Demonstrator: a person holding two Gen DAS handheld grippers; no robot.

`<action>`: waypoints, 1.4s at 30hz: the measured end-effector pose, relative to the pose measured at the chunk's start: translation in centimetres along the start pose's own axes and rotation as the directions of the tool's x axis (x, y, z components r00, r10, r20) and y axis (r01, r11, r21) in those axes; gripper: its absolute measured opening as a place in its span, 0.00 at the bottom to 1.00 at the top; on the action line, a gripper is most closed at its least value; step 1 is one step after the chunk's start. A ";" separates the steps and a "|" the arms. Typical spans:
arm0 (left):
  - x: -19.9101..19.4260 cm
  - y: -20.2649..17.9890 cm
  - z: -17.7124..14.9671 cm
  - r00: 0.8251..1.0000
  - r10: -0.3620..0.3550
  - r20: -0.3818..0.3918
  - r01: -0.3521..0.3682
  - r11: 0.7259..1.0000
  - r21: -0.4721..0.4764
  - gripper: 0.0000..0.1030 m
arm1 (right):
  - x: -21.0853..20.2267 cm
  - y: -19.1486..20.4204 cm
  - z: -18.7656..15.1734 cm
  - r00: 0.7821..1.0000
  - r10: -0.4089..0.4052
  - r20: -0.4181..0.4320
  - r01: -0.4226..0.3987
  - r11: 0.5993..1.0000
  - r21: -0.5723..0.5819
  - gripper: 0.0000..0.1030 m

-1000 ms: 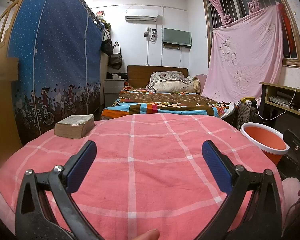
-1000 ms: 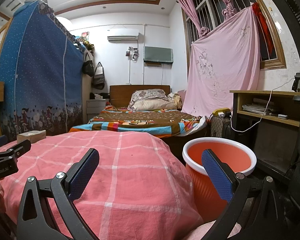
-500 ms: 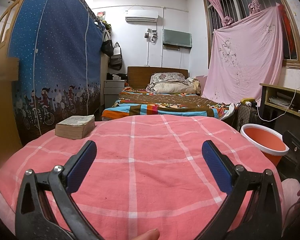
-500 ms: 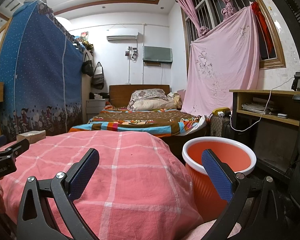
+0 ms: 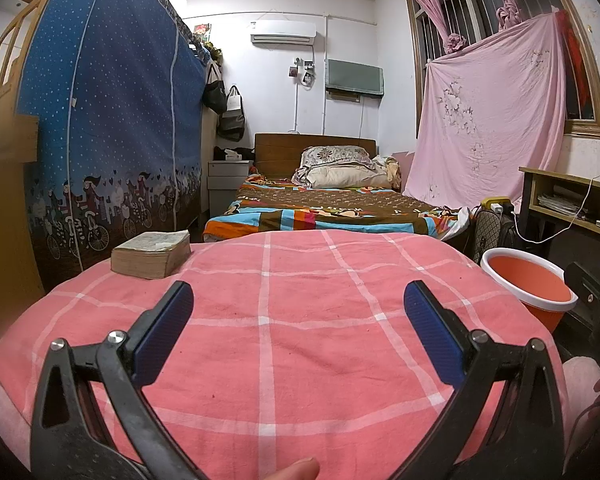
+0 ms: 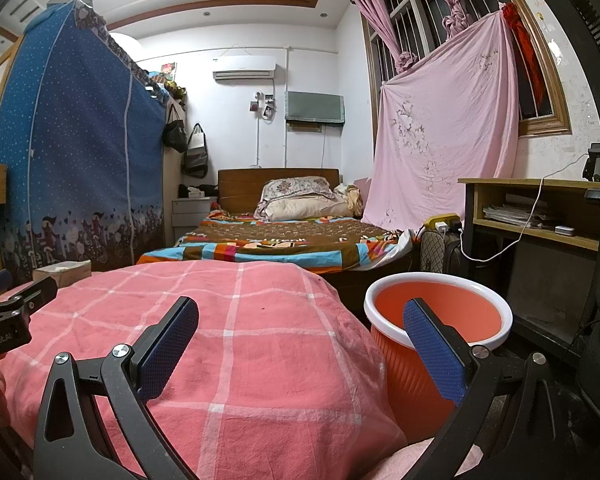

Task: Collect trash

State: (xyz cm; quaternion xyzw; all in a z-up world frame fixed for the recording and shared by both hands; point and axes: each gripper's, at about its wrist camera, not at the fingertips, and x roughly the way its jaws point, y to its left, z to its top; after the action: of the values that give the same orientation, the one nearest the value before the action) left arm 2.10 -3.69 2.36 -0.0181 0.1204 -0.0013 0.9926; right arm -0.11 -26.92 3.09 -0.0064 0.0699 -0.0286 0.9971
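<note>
There is one orange bucket (image 6: 438, 312) at the lower right, one old book (image 5: 152, 254) at the middle left, two grippers, two hanging bags (image 5: 224, 108), and one bed (image 5: 320, 208).

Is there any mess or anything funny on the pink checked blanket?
No trash shows on the pink checked blanket. Only a thick old book lies at its far left corner. The orange bin beside it looks empty. Both grippers, left and right, are open and hold nothing.
</note>
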 end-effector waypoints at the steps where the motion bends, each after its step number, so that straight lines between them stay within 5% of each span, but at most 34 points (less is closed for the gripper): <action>1: 0.0 0.0 0.0 1.000 0.001 0.000 -0.001 1.000 0.000 0.86 | 0.0 0.0 0.0 1.000 0.000 0.000 0.000 1.000 0.000 1.00; 42: -0.5 -0.5 0.8 1.000 0.003 0.023 -0.003 1.000 0.019 0.86 | -0.5 0.5 -0.2 1.000 -0.014 -0.001 0.014 1.000 0.005 1.00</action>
State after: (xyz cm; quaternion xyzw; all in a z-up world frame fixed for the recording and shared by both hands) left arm 1.77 -4.12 3.23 -0.0084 0.1092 -0.0008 0.9940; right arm -0.58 -26.38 2.96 -0.0044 0.0701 -0.0358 0.9969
